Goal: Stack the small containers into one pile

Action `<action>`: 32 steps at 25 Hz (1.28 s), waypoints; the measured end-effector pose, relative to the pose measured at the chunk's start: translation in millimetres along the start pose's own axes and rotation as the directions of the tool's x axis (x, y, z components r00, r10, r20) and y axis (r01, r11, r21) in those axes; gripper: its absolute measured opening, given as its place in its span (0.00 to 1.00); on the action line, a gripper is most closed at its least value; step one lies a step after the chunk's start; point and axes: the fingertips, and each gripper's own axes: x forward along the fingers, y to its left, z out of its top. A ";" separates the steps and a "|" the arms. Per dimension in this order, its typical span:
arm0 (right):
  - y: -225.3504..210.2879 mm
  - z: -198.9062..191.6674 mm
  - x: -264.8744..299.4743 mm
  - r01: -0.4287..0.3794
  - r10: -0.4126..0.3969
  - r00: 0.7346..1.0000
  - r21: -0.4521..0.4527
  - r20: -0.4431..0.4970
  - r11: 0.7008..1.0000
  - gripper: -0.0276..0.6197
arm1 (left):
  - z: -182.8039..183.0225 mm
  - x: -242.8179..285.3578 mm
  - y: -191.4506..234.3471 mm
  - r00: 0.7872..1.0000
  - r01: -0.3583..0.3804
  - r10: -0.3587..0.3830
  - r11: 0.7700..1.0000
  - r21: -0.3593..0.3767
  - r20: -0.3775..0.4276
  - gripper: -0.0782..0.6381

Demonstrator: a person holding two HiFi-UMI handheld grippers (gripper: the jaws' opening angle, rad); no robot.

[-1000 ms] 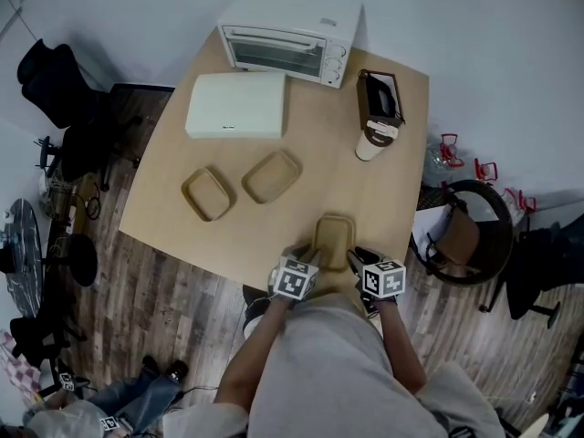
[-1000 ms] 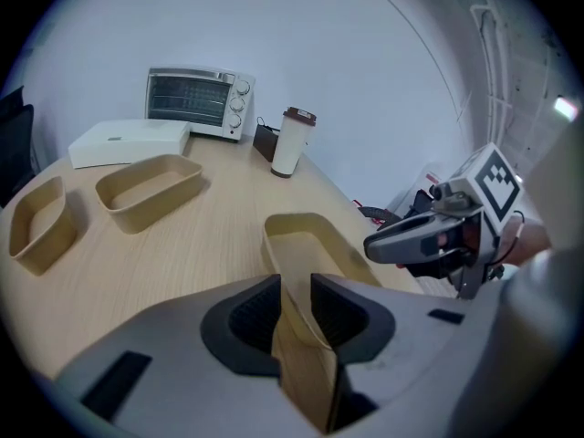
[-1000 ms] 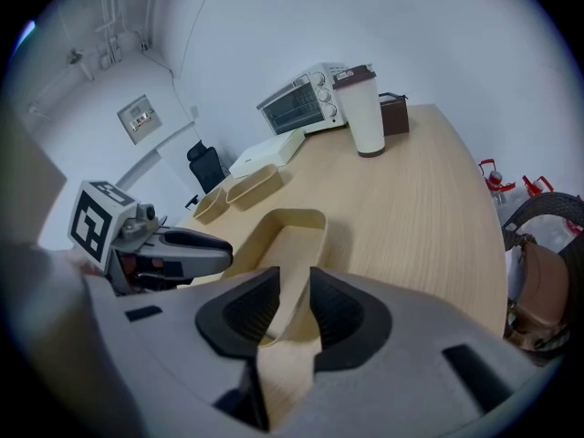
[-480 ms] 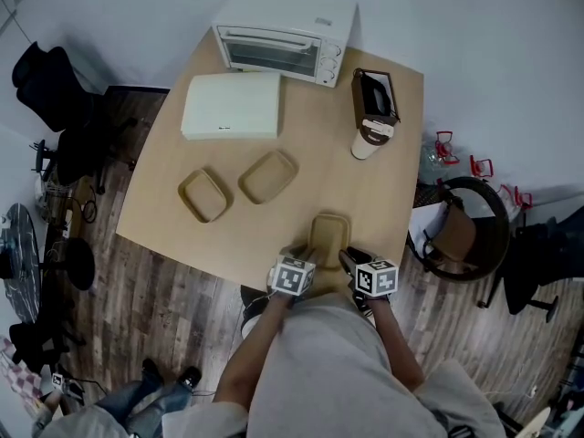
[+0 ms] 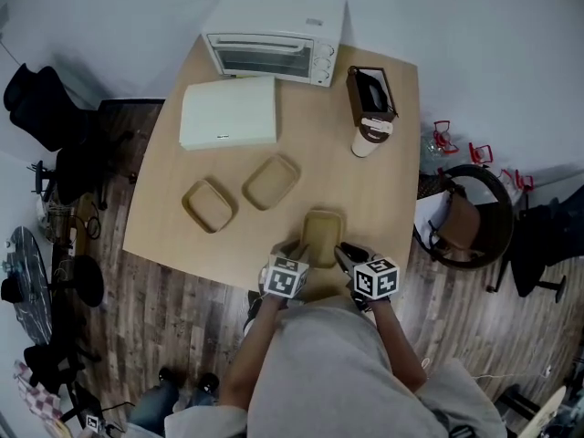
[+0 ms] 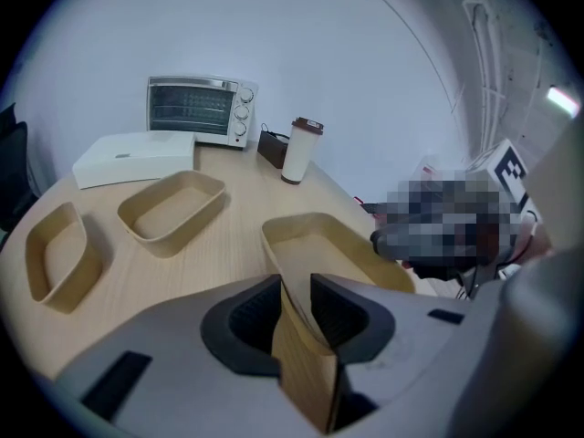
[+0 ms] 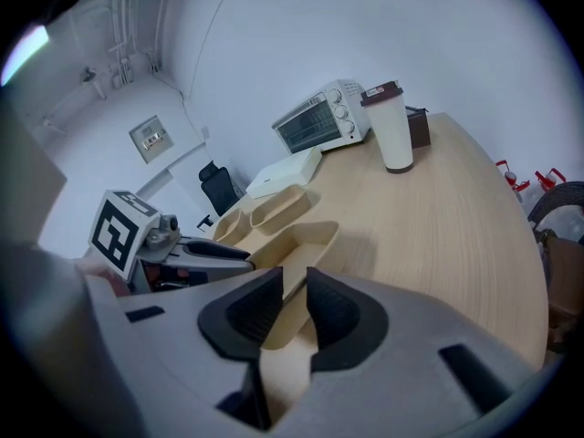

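Observation:
Three tan open containers lie on the wooden table [image 5: 365, 199]. The nearest container [image 5: 321, 229] sits at the front edge between both grippers. My left gripper [image 5: 297, 249] is shut on its left wall, and the left gripper view shows the wall pinched between the pads [image 6: 294, 313]. My right gripper [image 5: 345, 252] is at its right wall. Its jaws are closing, with the rim of the container [image 7: 297, 245] between the pads [image 7: 294, 304] and touching them. The two other containers [image 5: 208, 204] [image 5: 271, 182] rest apart at mid-table, to the left.
A white toaster oven [image 5: 274, 36] stands at the back, with a flat white box [image 5: 228, 112] in front of it. A lidded cup [image 5: 370, 140] and a brown box [image 5: 372, 94] stand at the back right. A chair [image 5: 461, 231] is beside the table's right edge.
Both grippers stay at the nearest container by the front edge. The head view has shifted slightly. The two far containers have not moved.

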 end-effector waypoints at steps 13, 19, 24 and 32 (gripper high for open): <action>62.4 55.6 47.0 -0.024 0.023 0.995 0.012 0.096 1.000 0.16 | 52.7 -46.6 81.2 0.996 -0.003 -0.001 0.999 0.045 0.085 0.21; 94.7 79.3 74.6 -0.017 0.022 0.994 -0.043 0.104 0.999 0.16 | 79.7 -60.0 125.5 0.988 0.019 -0.022 1.000 0.021 0.151 0.21; 111.8 90.7 94.2 -0.004 0.011 0.994 -0.060 0.113 0.998 0.16 | 98.5 -64.1 150.3 0.985 0.043 -0.056 0.996 0.080 0.165 0.21; 118.7 116.0 118.0 0.057 -0.047 0.989 -0.065 0.141 0.996 0.16 | 132.4 -56.8 173.1 0.981 0.105 -0.137 0.970 0.218 0.137 0.21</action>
